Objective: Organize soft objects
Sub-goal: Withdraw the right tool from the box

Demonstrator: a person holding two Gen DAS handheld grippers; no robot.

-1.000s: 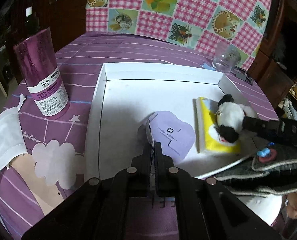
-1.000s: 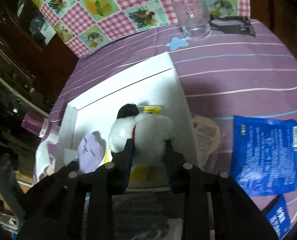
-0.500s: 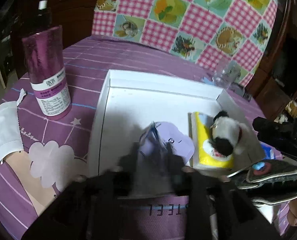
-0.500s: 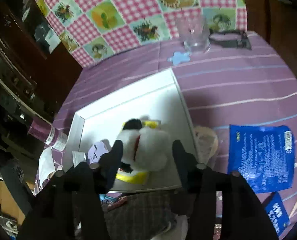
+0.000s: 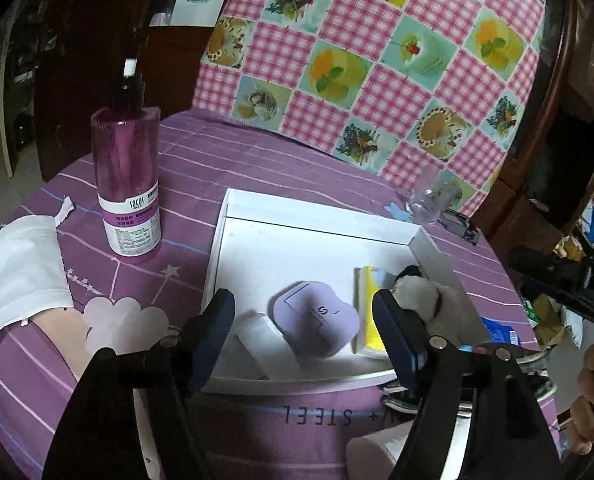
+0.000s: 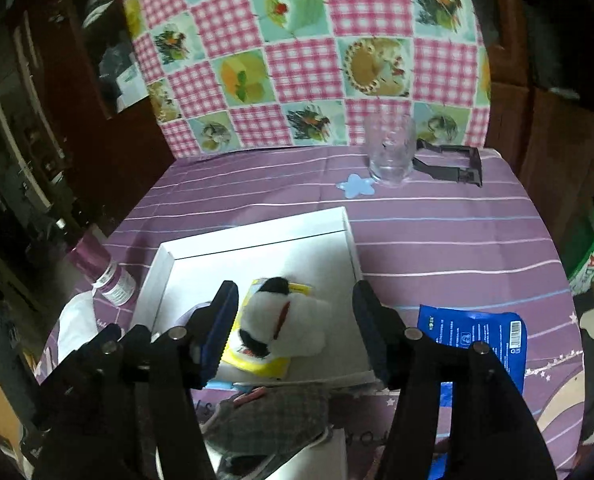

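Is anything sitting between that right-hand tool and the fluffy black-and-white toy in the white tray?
Nothing visible. The right tool, its jaws opening, hangs above the plush toy, which lies on a yellow pack in the white tray. The pads don't touch it.

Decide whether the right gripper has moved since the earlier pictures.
Yes. The right gripper has risen and drawn back from the plush panda in the white tray, its jaws opening.

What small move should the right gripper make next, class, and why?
Probably swing over to the blue packet on the purple cloth beside the white tray. The right gripper is opening with nothing pressed between its pads, and the plush panda already lies in the tray on the yellow pack, so that item looks finished.
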